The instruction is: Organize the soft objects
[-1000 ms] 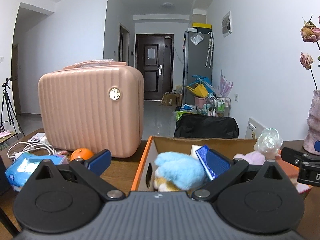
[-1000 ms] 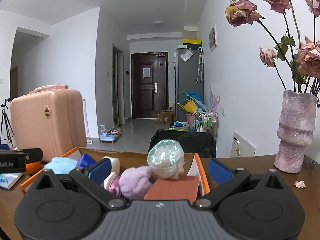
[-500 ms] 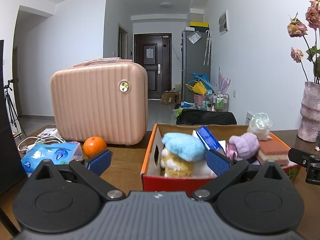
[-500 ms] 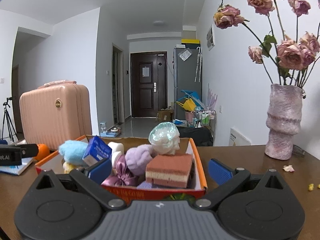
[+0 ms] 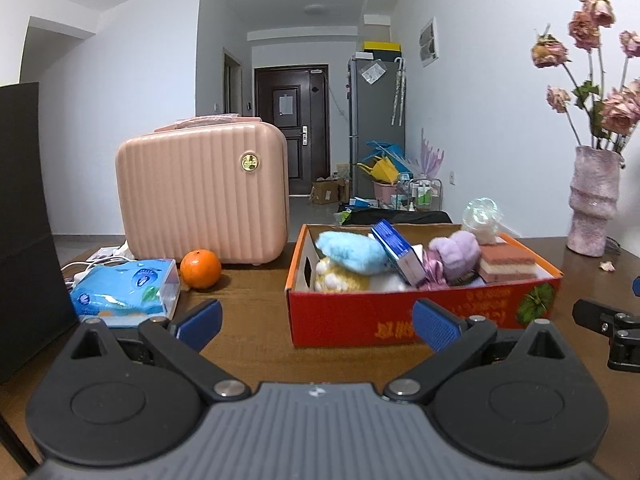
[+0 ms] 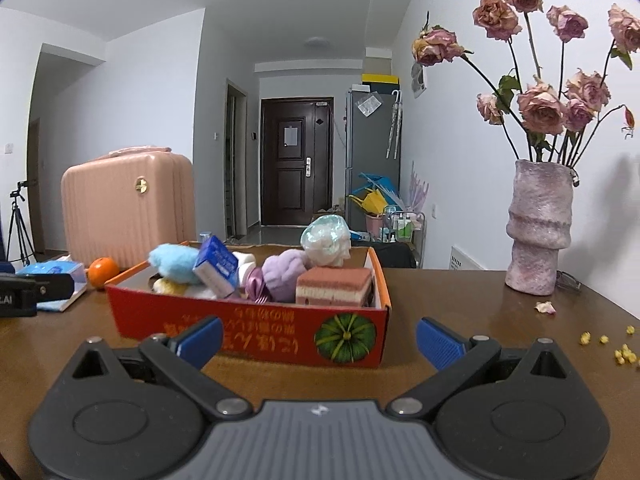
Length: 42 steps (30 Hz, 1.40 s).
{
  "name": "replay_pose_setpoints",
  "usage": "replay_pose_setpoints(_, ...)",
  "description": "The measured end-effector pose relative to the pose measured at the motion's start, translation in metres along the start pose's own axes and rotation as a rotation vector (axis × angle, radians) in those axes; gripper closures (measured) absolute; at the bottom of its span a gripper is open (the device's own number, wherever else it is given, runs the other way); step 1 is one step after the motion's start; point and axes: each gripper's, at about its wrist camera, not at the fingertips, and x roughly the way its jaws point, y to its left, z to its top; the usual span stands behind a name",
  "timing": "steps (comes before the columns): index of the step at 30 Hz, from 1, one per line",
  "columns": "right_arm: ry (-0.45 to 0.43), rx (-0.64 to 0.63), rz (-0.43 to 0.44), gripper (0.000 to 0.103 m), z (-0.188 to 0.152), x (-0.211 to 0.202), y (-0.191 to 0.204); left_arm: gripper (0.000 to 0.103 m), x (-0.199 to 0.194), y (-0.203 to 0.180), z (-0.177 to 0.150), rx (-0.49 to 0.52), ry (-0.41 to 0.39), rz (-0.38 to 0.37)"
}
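Both grippers, left point(image 5: 316, 322) and right point(image 6: 318, 338), gaped empty before my box point(image 6: 248, 326); bare table point(image 6: 460, 300) lay lower right, the box floor hidden.

Black claws point(image 5: 316, 320) (blue ribbed pads point(image 6: 438, 342))

Your left gripper point(image 5: 316, 322) is held level and low, its blue-padded fingers point(image 5: 199, 319) spread wide with nothing between them. Your right gripper point(image 6: 318, 340) is posed the same way, jaws wide apart and empty, pointing straight ahead.
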Motion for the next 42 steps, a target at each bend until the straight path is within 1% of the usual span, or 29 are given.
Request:
replay_pose_setpoints(9,0.01,0.017,0.011,0.0,-0.019,-0.054,0.004,0.0,-0.059,0.003,-0.02,-0.001,-0.013,-0.044)
replay_pose_setpoints(15,-0.007,0.012,-0.001,0.0,-0.031,-0.093,0.005,0.0,-0.104,0.006,-0.032,0.001,-0.06,-0.059)
replay_pose_setpoints(20,-0.008,-0.005,0.01,0.0,-0.042,-0.127,0.009,0.0,-0.133,0.009,-0.047,0.01,-0.046,-0.071)
replay_pose_setpoints(24,0.029,0.017,0.031,0.0,-0.056,-0.153,0.012,0.0,-0.15,0.012,-0.061,0.018,-0.022,-0.063)
replay_pose_setpoints(26,0.031,0.01,0.031,0.0,-0.061,-0.166,0.016,0.0,-0.158,0.015,-0.067,0.01,-0.015,-0.058)
replay_pose_setpoints(30,0.011,0.003,0.027,0.0,-0.065,-0.191,0.021,0.0,-0.173,0.019,-0.074,0.012,-0.019,-0.045)
replay_pose_setpoints(33,-0.015,-0.009,0.026,0.0,-0.063,-0.205,0.024,0.0,-0.183,0.02,-0.077,0.003,-0.019,-0.05)
replay_pose_setpoints(37,-0.042,-0.02,0.035,0.0,-0.06,-0.216,0.028,0.0,-0.192,0.021,-0.08,-0.009,-0.022,-0.055)
replay_pose_setpoints(42,-0.054,-0.024,0.043,0.0,-0.059,-0.225,0.031,0.0,-0.198,0.025,-0.079,-0.03,-0.035,-0.05)
